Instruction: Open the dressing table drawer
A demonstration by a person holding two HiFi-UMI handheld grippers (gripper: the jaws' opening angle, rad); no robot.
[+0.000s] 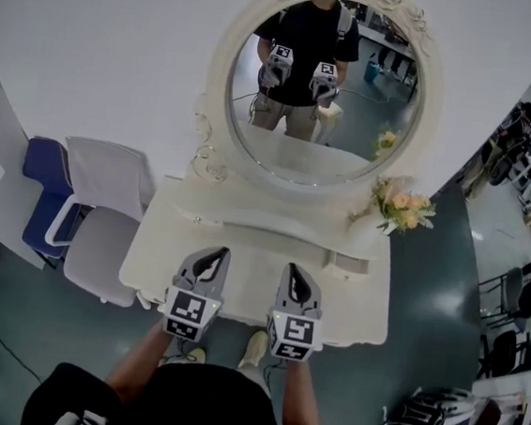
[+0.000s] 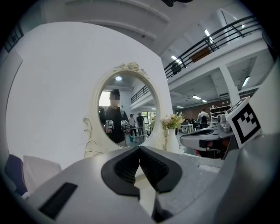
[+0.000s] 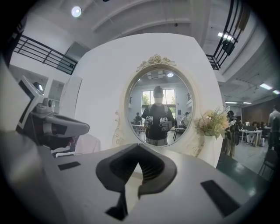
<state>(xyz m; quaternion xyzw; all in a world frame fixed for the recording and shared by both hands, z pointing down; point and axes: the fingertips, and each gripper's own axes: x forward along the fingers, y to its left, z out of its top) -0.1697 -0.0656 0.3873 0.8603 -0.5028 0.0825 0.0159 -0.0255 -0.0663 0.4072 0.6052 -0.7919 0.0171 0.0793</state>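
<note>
tongs first: the left gripper (image 1: 214, 253) and right gripper (image 1: 293, 269) hung side by side at the lower centre of the head view, over the front part of the table (image 1: 360, 302). each had its jaws pressed together with nothing between them. both pointed toward the mirror (image 1: 322, 81) at the upper centre. flowers (image 1: 400, 207) stood at the table's right, and a chair (image 1: 103, 228) sat at centre left. the drawer itself did not show. by my reading it sat under the table's front edge, beneath the grippers, hidden by the top. no drawer front or handle was in any view, and neither gripper touched the table. whether it was already open could not be told. if not, reaching the handle, gripping it and pulling all remained.
</note>
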